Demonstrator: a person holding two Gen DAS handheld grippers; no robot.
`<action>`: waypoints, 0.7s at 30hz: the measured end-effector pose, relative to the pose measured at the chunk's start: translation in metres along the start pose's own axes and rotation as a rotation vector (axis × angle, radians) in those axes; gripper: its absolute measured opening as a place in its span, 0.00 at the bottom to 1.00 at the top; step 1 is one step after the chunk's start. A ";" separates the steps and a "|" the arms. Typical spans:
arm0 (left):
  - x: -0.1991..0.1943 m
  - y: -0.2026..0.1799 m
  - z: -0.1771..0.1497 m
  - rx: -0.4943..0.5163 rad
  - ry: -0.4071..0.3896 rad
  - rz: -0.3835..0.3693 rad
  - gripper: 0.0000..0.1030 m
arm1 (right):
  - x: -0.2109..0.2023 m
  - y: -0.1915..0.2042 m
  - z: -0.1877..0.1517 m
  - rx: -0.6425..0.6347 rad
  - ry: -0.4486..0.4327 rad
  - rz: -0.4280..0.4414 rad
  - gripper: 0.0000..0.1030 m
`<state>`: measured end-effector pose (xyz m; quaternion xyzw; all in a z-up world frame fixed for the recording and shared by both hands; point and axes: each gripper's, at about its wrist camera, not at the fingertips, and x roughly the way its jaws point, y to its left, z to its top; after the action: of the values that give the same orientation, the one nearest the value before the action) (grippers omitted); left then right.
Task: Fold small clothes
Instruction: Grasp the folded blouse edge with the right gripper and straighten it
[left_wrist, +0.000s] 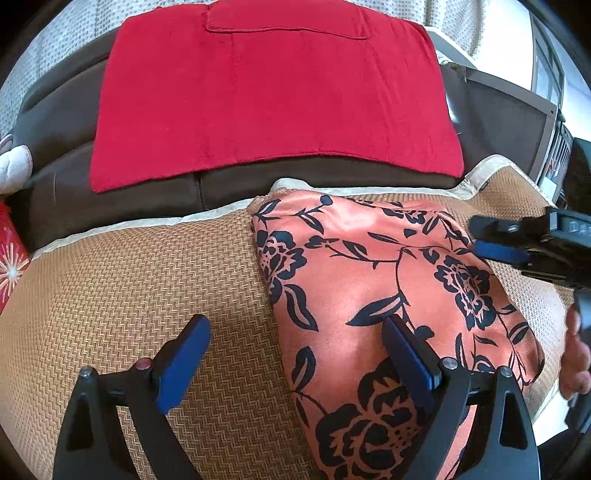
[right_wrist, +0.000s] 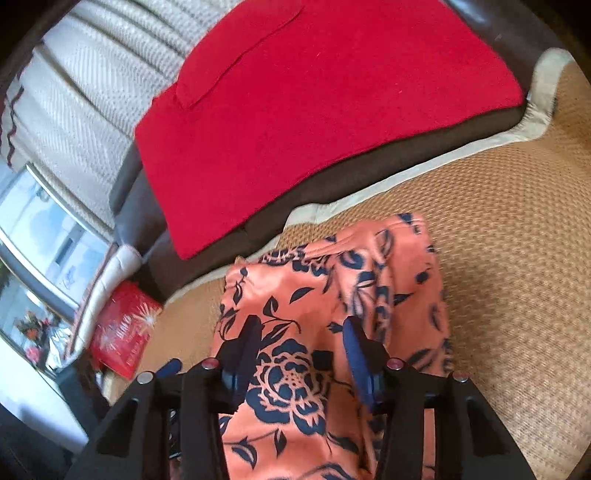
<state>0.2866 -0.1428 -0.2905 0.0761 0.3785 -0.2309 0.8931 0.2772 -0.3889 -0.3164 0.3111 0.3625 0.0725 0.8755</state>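
The salmon-orange satin garment printed with dark navy roses and leaves (left_wrist: 388, 295) lies folded into a thick, rounded bundle on a tan woven straw mat with a cream cloth border (left_wrist: 129, 277). Seen from the left gripper (left_wrist: 295, 339), the bundle sits ahead and to the right; the right blue-padded finger hangs over the fabric, the left one over bare mat, with the garment's left edge running between them. Its jaws stand wide apart and grip nothing

From the right gripper (right_wrist: 301, 339) the same garment (right_wrist: 314, 295) fills the space straight ahead and beneath, a raised fold running along its right side. The blue pads stand about half apart, one on either side of a large printed rose; whether they press the cloth cannot be told, since this view is blurred. In the left wrist view the right gripper (left_wrist: 491, 240) enters from the right, at the bundle's far right edge, with the fingers of a hand (left_wrist: 576, 354) showing below it

Beyond the mat's border lies a dark brown cushion (left_wrist: 147, 184), and on it a flat red terry towel (left_wrist: 273, 103). Further back is cream knitted fabric (right_wrist: 92, 92). Off to the left gripper's left sits a red package with white starbursts (left_wrist: 11, 258)
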 end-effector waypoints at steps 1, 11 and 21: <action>0.000 0.000 -0.001 0.001 0.001 0.002 0.91 | 0.008 0.002 -0.001 -0.009 0.018 -0.014 0.47; 0.005 0.000 -0.002 0.003 0.011 0.000 0.92 | 0.034 -0.004 -0.007 0.021 0.122 -0.072 0.49; 0.007 0.001 -0.002 -0.001 0.013 0.000 0.92 | 0.027 -0.006 -0.002 0.032 0.129 -0.052 0.50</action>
<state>0.2901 -0.1438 -0.2967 0.0772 0.3843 -0.2301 0.8907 0.2947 -0.3832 -0.3367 0.3102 0.4271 0.0636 0.8469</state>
